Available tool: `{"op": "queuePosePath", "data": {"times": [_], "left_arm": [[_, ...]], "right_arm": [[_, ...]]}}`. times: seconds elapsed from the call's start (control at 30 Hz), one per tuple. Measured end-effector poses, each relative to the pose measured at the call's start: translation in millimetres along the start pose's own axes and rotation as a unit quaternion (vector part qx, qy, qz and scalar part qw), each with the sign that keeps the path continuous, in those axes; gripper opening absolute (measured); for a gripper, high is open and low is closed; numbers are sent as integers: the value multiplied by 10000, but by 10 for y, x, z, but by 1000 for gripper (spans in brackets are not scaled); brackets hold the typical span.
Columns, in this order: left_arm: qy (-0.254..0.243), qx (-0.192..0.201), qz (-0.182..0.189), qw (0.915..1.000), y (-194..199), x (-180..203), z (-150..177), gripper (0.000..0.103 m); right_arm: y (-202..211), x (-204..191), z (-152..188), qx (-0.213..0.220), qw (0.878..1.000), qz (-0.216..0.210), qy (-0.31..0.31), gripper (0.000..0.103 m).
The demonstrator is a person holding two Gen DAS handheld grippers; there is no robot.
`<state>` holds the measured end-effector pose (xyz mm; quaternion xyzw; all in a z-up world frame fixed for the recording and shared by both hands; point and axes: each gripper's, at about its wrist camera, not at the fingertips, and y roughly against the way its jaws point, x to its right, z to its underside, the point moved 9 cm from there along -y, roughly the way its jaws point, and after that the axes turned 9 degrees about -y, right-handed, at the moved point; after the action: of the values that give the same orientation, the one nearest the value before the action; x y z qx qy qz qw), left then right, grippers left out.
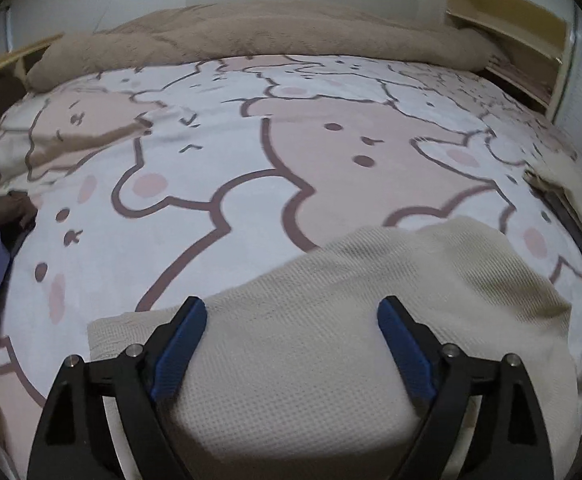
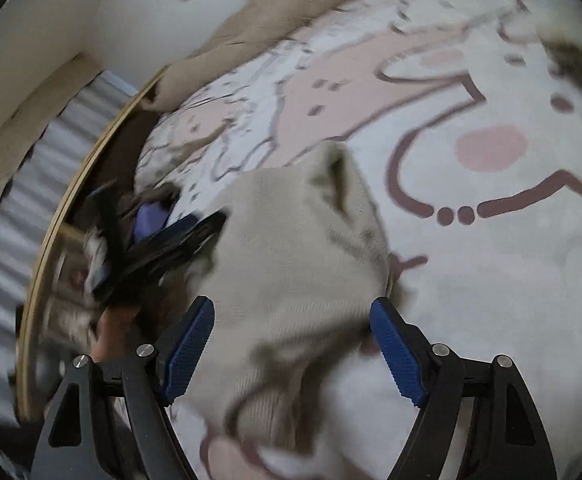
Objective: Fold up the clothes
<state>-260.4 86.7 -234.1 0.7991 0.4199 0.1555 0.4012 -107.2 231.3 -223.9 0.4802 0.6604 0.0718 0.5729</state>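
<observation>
Garment [image 1: 331,340] crosswise between left claw [image 1: 291,328]

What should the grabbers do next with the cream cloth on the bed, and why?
Probably close the left gripper on the cream cloth. Both it and the right gripper are open and hold nothing, and the cloth sits right between the left fingers. Nothing can be folded on the bed cover until an edge is pinched.

Your surface is a bed [image 1: 251,184] with a white and pink cartoon-bear print cover. A cream waffle-knit garment [image 1: 331,340] lies on its near edge, bunched up in the right wrist view. A tan fleece blanket [image 1: 251,40] is heaped along the far end. Cream fabric [image 1: 563,184] sits at the right edge.
</observation>
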Motion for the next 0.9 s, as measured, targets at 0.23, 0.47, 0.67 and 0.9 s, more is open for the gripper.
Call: {"op": "queuePosePath", "data": {"times": [0.23, 0.47, 0.67, 0.9], "left_arm": [[46, 160, 15, 9999, 540, 50, 236, 87], [92, 320, 30, 9994, 1080, 100, 471, 87], [-395, -441, -905, 9941, 912, 168, 1129, 87], [-302, -596, -1187, 9907, 742, -95, 1415, 94]], "right_arm": [[-28, -16, 648, -315, 9928, 791, 837, 60], [-204, 102, 707, -368, 9968, 515, 492, 39], [-223, 65, 676, -328, 9972, 469, 478, 14], [-145, 356, 727, -494, 9881, 1234, 781, 0]]}}
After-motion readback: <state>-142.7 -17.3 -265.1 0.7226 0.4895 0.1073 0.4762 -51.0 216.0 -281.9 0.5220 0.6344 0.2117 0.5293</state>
